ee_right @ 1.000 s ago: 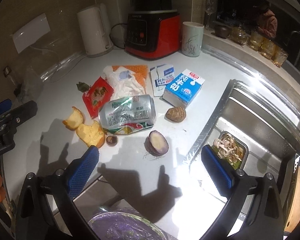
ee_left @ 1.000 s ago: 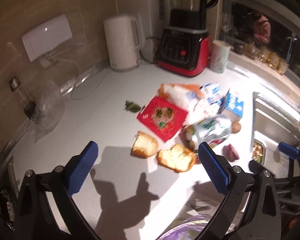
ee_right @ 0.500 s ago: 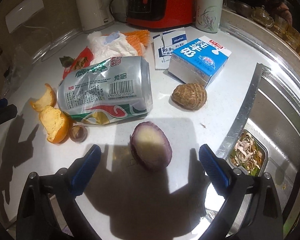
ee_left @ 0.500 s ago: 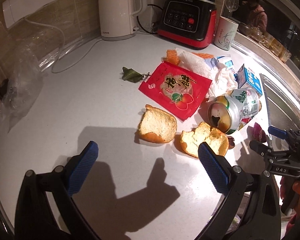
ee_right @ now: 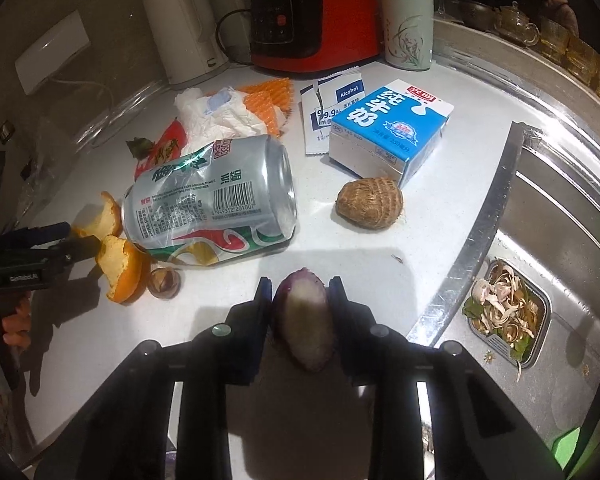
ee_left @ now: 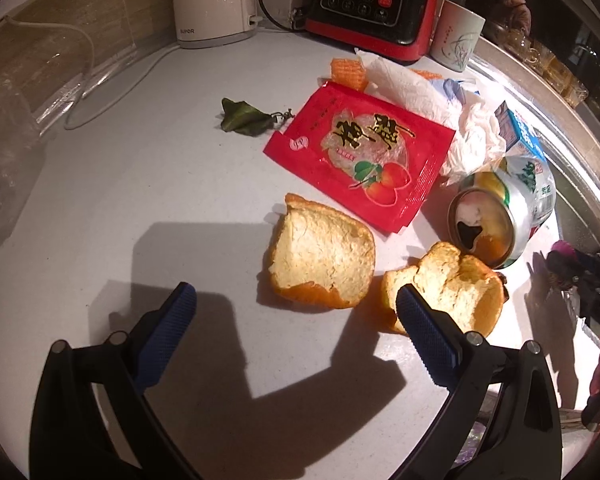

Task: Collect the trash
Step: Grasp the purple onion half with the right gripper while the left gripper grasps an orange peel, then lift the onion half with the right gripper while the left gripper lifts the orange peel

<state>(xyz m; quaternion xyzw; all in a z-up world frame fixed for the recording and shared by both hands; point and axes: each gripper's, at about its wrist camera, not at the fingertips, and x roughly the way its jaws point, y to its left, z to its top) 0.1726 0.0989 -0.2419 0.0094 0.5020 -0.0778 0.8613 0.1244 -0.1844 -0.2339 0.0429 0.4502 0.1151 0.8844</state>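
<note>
The right claw is clamped on a purple-skinned tuber half, its pale cut face up, both fingers pressed to its sides just above the white tabletop. Just ahead lies a dented can on its side, with a small brown nut shell and orange peel at its near left. To the right of the can sits a brown taro, touching a blue milk carton behind it. Alcohol wipe sachets, crumpled tissue and an orange wrapper lie farther back. A sink holding a strainer of scraps is on the right.

The left claw hangs over the tabletop with its fingers wide apart, gripping nothing. One peel piece lies just ahead between the fingers; the right fingertip overlaps a second peel. Beyond are a red packet and a leaf, then a kettle and blender at the wall.
</note>
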